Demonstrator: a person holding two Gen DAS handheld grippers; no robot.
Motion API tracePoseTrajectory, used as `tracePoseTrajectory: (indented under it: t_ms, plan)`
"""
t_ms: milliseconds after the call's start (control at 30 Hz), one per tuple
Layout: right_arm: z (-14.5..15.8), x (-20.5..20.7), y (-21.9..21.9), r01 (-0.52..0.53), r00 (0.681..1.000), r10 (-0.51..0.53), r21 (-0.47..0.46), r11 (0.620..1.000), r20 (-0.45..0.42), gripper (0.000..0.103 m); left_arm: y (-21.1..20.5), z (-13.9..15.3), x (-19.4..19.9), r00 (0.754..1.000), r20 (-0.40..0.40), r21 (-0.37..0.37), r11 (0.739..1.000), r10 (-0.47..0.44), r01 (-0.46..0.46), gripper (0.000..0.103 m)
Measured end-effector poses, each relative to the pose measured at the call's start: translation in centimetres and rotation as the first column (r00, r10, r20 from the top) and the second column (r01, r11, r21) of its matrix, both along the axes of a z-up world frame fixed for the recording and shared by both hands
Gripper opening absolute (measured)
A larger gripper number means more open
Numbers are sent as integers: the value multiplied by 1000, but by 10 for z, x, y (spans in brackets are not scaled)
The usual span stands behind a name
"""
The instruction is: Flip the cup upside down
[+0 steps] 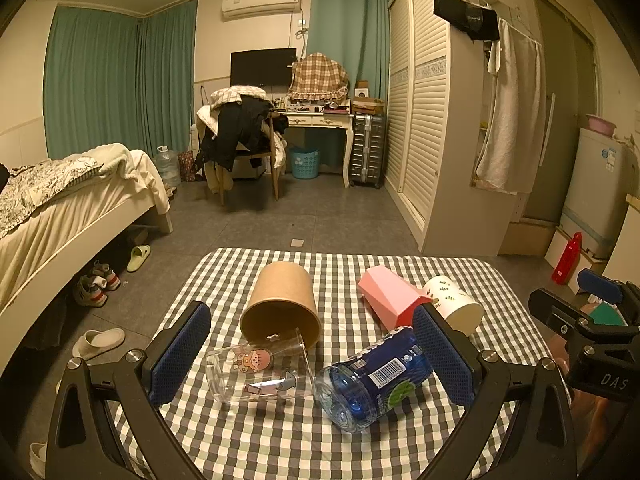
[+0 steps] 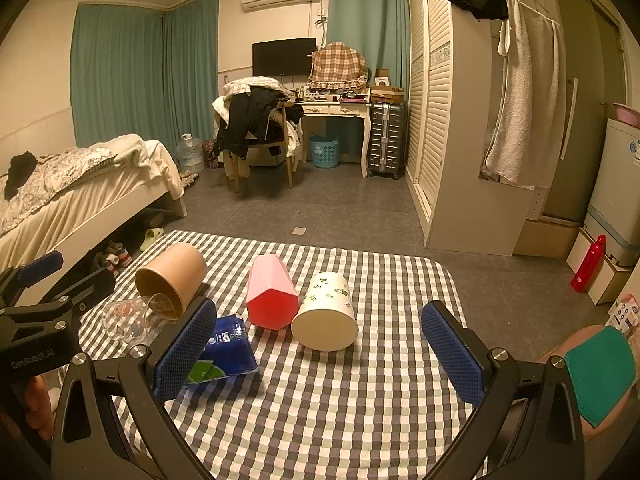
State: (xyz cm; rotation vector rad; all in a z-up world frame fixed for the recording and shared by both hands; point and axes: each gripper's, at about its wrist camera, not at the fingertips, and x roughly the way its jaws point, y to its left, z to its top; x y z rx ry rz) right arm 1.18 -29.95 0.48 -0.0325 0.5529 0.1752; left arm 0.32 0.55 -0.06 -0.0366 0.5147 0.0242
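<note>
Several cups lie on their sides on the checkered tablecloth [image 1: 280, 448]: a clear plastic cup with a cartoon print [image 1: 256, 372], a brown paper cup [image 1: 282, 304], a blue plastic cup [image 1: 376, 384], a pink faceted cup [image 1: 390, 298] and a white leaf-print cup [image 1: 452, 300]. My left gripper [image 1: 312, 356] is open and empty, with the clear and blue cups between its fingers. My right gripper [image 2: 320, 348] is open and empty, just behind the white cup [image 2: 326, 312] and the pink cup [image 2: 270, 294]. The blue cup [image 2: 228, 350] lies by its left finger.
The table stands in a bedroom. A bed [image 1: 60, 208] is on the left, a wardrobe [image 1: 432, 120] on the right, a chair piled with clothes [image 1: 240, 136] and a desk [image 1: 320, 120] behind. The other gripper shows at each view's edge [image 1: 592, 320].
</note>
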Motion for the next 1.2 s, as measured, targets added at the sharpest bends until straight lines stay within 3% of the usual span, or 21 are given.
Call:
tracePoseTrajectory:
  t_ms: [1200]
  plan:
    - [-8,-4,16,-21,1000,21,3,1000,-5,103,-1,-10,0,1000,-17,4,1000,-6,6,103]
